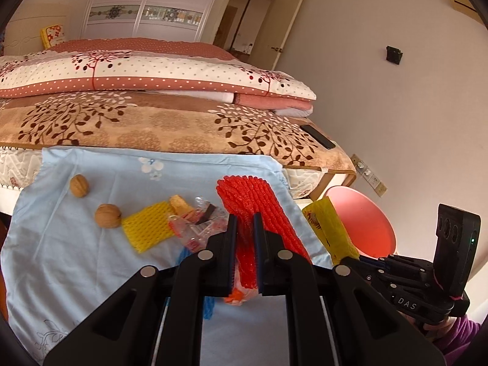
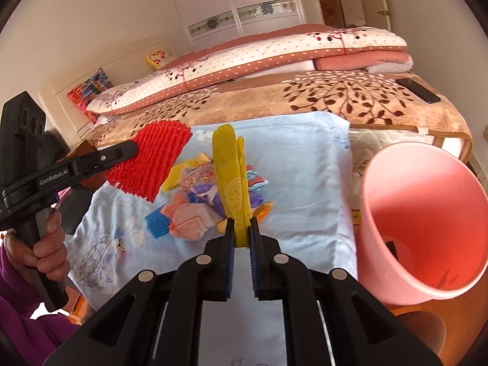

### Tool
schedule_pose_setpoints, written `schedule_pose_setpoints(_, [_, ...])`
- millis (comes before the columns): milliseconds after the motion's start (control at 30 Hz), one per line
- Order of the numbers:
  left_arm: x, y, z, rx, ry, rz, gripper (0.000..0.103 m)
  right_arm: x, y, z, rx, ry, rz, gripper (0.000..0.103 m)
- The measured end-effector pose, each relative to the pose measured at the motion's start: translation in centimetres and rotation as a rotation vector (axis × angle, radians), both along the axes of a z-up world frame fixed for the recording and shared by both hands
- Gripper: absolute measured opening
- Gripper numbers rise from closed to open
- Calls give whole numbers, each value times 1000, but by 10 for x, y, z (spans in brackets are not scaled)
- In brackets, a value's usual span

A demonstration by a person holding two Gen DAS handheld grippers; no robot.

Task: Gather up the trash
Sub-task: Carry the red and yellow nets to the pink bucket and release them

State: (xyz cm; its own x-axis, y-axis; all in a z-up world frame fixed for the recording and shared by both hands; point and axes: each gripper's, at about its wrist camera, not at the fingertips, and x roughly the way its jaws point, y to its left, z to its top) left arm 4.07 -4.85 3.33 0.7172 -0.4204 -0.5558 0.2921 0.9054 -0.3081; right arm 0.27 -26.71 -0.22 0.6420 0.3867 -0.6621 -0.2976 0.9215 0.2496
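**Foam and wrapper lifted beside the bin**

Red foam netting [image 1: 253, 213] is clamped in the left gripper [image 1: 245, 228]; a yellow wrapper [image 2: 231, 180] is pinched by the right gripper [image 2: 242, 235]. More trash [image 2: 195, 207] is left on the blue cloth [image 2: 299, 183]. Dark scraps are seen inside the pink bin [image 2: 427, 213].

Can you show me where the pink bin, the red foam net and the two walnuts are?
pink bin [image 2: 427, 164], right wrist view, inner wall.
red foam net [image 1: 253, 201], left wrist view, upper mesh.
upper walnut [image 1: 79, 185], left wrist view, shell middle.
lower walnut [image 1: 108, 215], left wrist view, shell middle.
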Motion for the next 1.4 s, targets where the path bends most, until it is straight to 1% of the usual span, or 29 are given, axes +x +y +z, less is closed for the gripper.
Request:
schedule_pose_setpoints(267, [19,-62,2,3,3,-119,10,-3,-65,0,19,-5,-215,8])
schedule_pose_setpoints(467, [27,-108,2,30,1,-200,10,-6,-104,-6,36,7,-334,8])
schedule_pose_setpoints(800, [34,-181,-9,88,6,-320,10,-12,-148,-23,75,53,-463,8])
schedule_pose_setpoints(1067, [41,-215,-26,112,45,-363,10,-18,-165,-28,77,58,-508,9])
schedule_pose_setpoints(1167, [43,-221,-27,109,57,-369,14,-18,-169,-30,80,62,-511,9])
schedule_pose_setpoints(1267, [45,-222,-27,90,71,-367,21,-16,-170,-32,78,64,-513,9])
schedule_pose_setpoints(1333, [48,-221,-27,77,81,-362,28,-16,-170,-33,77,65,-514,10])
schedule_pose_setpoints(1400, [49,-220,-26,60,89,-360,31,-16,-170,-33,74,64,-516,10])
